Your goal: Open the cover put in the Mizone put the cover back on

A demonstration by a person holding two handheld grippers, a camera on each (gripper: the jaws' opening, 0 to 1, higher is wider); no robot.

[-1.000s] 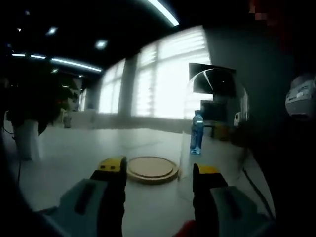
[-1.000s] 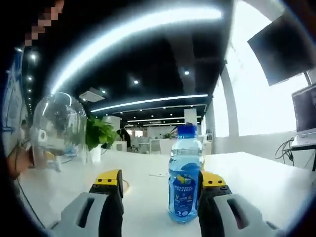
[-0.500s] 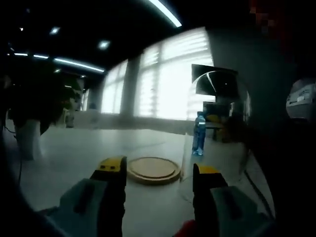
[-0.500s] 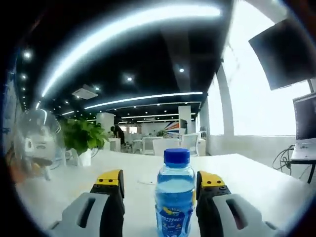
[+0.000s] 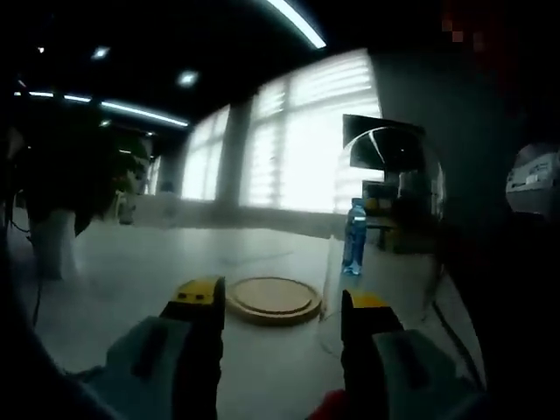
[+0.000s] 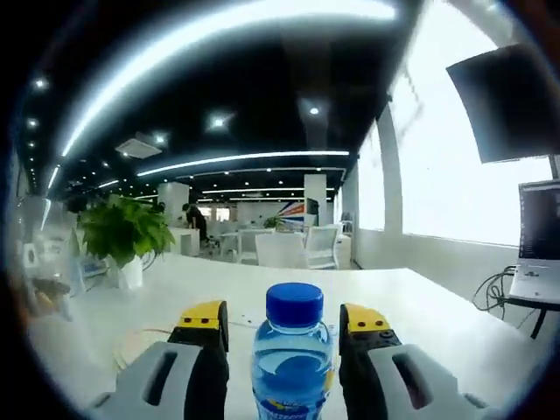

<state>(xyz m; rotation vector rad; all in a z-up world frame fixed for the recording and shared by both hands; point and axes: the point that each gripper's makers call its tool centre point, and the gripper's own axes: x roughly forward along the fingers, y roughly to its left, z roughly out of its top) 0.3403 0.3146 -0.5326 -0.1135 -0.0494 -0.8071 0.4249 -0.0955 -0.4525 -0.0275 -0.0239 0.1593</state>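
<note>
Here, in the left gripper view, a potted plant [image 5: 61,188] stands at the far left on the white tabletop [image 5: 131,262]. The left gripper [image 5: 278,308] rises from the bottom with its yellow-tipped jaws apart and nothing between them. Just beyond the jaws a round wooden base [image 5: 273,298] lies flat on the tabletop. To its right a clear glass cover [image 5: 389,219] is held up, its lower edge near the right jaw; whether the jaw touches it I cannot tell. Seen through the cover, the bottle [image 5: 353,238] stands small and far off, well apart from this gripper. At the right edge a pale part of the right gripper [image 5: 532,179] shows.

In the right gripper view, the glass cover [image 6: 39,262] is a faint shape at the far left, with a leafy plant [image 6: 122,236] in a white pot beside it. The right gripper [image 6: 285,319] has the bottle [image 6: 292,359] standing upright between its jaws, blue cap level with the yellow tips. A gap shows on either side near the cap, and the contact lower down is out of frame, so I cannot tell whether it is clamped. A dark screen [image 6: 503,105] hangs at the upper right, and a laptop [image 6: 538,262] sits at the right edge.
</note>
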